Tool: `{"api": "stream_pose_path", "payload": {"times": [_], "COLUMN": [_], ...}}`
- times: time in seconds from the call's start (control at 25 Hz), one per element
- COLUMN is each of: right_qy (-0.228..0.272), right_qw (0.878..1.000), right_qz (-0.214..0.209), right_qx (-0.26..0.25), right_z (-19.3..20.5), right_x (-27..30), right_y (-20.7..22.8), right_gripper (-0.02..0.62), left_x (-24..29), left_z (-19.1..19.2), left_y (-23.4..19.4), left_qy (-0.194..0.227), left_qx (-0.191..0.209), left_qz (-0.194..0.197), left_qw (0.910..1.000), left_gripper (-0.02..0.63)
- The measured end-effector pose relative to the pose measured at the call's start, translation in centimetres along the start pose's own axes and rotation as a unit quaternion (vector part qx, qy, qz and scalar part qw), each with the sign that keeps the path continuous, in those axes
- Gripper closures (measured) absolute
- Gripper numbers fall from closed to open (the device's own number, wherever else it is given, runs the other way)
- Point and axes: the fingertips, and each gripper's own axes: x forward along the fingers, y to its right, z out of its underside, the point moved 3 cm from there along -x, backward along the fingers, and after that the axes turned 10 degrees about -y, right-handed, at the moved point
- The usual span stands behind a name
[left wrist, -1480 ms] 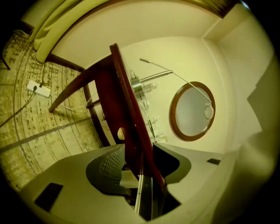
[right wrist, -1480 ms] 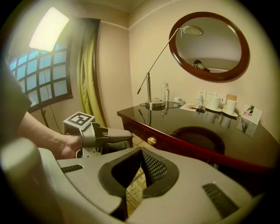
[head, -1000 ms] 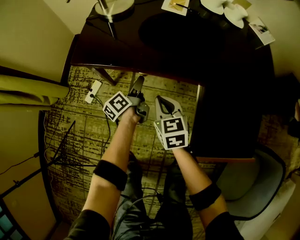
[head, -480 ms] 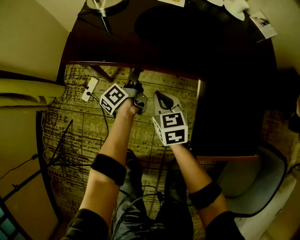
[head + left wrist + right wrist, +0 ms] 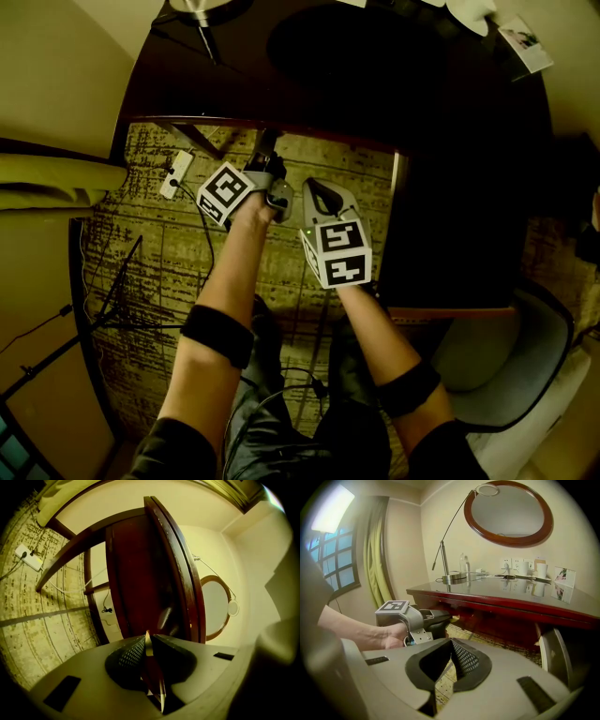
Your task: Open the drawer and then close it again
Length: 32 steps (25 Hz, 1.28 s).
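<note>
The dark red desk [image 5: 375, 84] has its drawer front [image 5: 140, 573] just under the top. My left gripper [image 5: 266, 150] reaches level to that front, its tips tucked under the desk's edge in the head view. In the left gripper view my left gripper [image 5: 147, 641] has just been closing its jaws, and they now pinch a thin dark-red edge of the drawer. The right gripper [image 5: 319, 192] hangs shut and empty above the carpet, beside the left one. In its own view the right gripper [image 5: 451, 641] looks past the left gripper [image 5: 440, 616] at the desk [image 5: 501, 603].
A white power strip [image 5: 173, 174] and cables [image 5: 122, 300] lie on the carpet at left. A dark cabinet side [image 5: 450, 234] stands right of the knee space, with a grey chair [image 5: 506, 366] nearer me. A lamp [image 5: 450, 576], cups [image 5: 536, 569] and a round mirror [image 5: 508, 513] are at the desk.
The left gripper has edged forward, so its tips now sit under the desk's front edge. The right gripper has stayed in place.
</note>
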Motion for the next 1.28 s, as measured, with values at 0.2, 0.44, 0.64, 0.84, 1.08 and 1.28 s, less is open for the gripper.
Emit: {"api": "stream_pose_path", "payload": {"times": [0.2,0.44,0.64,0.84,1.08,1.28], "right_qy": [-0.008,-0.014,-0.019,-0.027,-0.039,-0.044], "right_qw": [1.000,1.000,0.999,0.999,0.997,0.996], "right_qz": [-0.004,-0.014,-0.028,-0.037,-0.058,-0.074], "right_qx": [-0.003,-0.016,-0.022,-0.021,-0.029,-0.028], "right_z": [0.5,0.5,1.3,2.6,4.4,5.8], "right_x": [-0.4,-1.7,-3.0,-4.1,-6.1,-8.4], "right_y": [-0.5,-1.4,-2.6,-3.3,-5.2,-6.6], "right_gripper": [0.595,0.595,0.595,0.595,0.595,0.595], "left_x": [-0.7,-3.0,-5.1,-7.8,-12.5,-16.6], "left_z": [0.3,1.5,2.6,4.2,6.6,8.8], "left_y": [-0.1,-0.1,0.0,-0.1,-0.4,-0.7], "left_qy": [0.006,0.014,0.009,0.018,0.020,0.021], "left_qx": [-0.006,-0.019,-0.024,-0.037,-0.044,-0.057], "left_qz": [-0.006,-0.008,-0.022,-0.027,-0.040,-0.058], "left_qw": [0.9999,0.9997,0.9994,0.9988,0.9980,0.9965], "left_gripper": [0.560,0.561,0.561,0.561,0.561,0.561]}}
